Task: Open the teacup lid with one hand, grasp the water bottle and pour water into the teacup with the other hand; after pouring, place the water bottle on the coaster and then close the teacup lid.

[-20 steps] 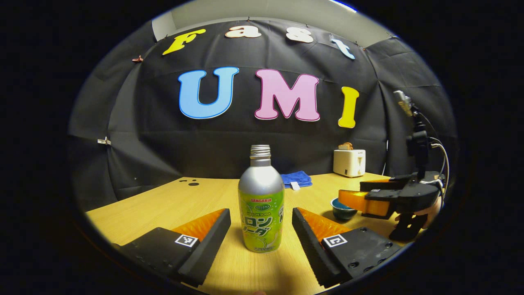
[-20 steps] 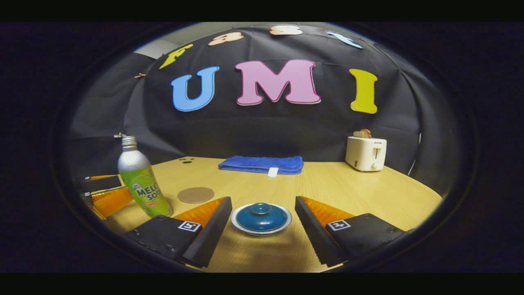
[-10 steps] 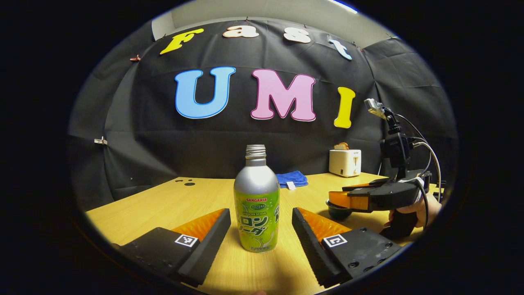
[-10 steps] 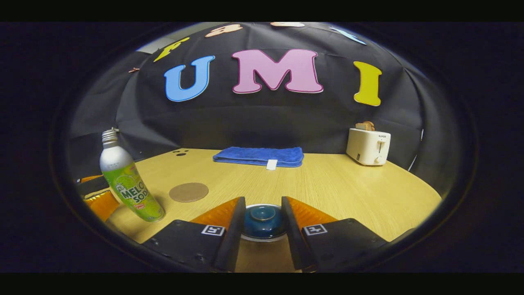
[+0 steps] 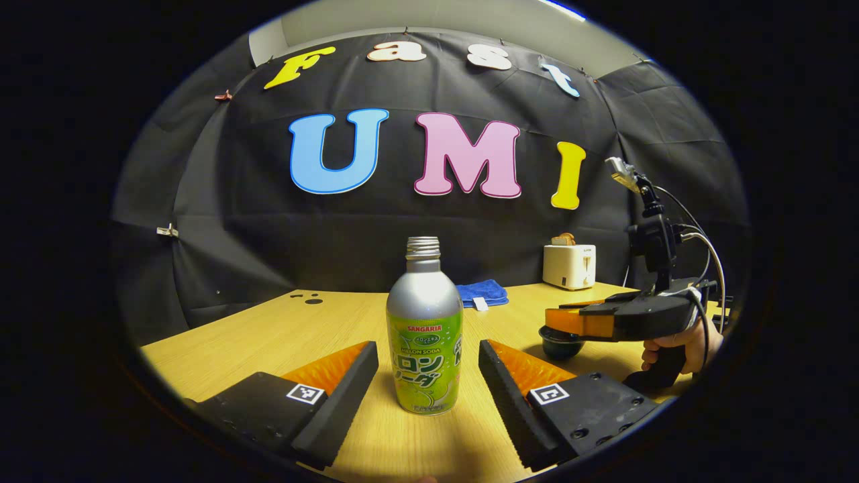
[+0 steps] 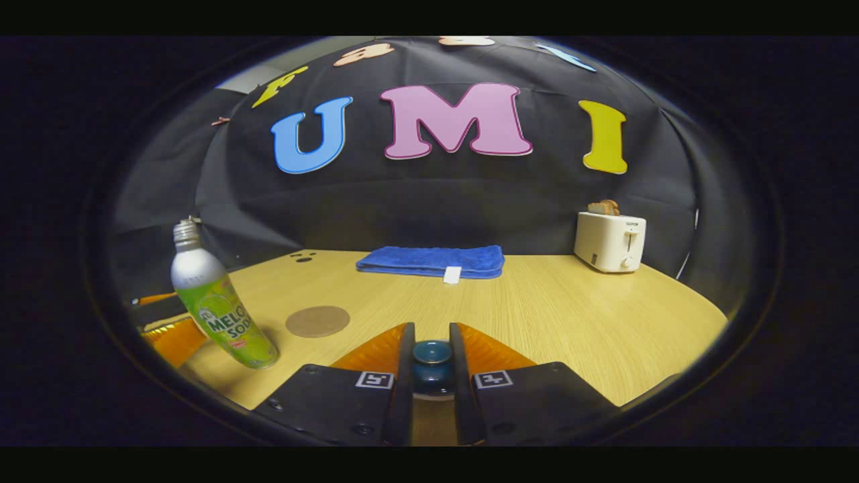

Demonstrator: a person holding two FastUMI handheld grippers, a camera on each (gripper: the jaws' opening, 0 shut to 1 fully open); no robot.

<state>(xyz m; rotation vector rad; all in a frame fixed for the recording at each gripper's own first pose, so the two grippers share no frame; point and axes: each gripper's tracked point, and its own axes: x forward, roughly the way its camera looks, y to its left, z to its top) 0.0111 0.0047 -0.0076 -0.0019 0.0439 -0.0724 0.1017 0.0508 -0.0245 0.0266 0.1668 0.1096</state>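
A silver bottle with a green label [image 5: 424,335] stands uncapped on the wooden table, between the fingers of my open left gripper [image 5: 429,376], which do not touch it. In the right gripper view the same bottle [image 6: 215,308] stands at the left, and the left gripper's fingers [image 6: 168,329] show beside it. My right gripper [image 6: 431,365] is shut on the knob of the blue teacup lid [image 6: 431,352]. In the left gripper view the right gripper [image 5: 584,322] sits level over the dark teacup [image 5: 560,343], with a hand [image 5: 678,342] on its handle. A round brown coaster [image 6: 317,320] lies right of the bottle.
A folded blue towel [image 6: 433,260] lies at the back of the table, and a white toaster [image 6: 609,240] with bread in it stands at the back right. Small dark holes [image 6: 303,257] mark the tabletop at the back left.
My right gripper moved in over the teacup and closed from wide open onto the lid knob. The left gripper and the bottle have barely moved.
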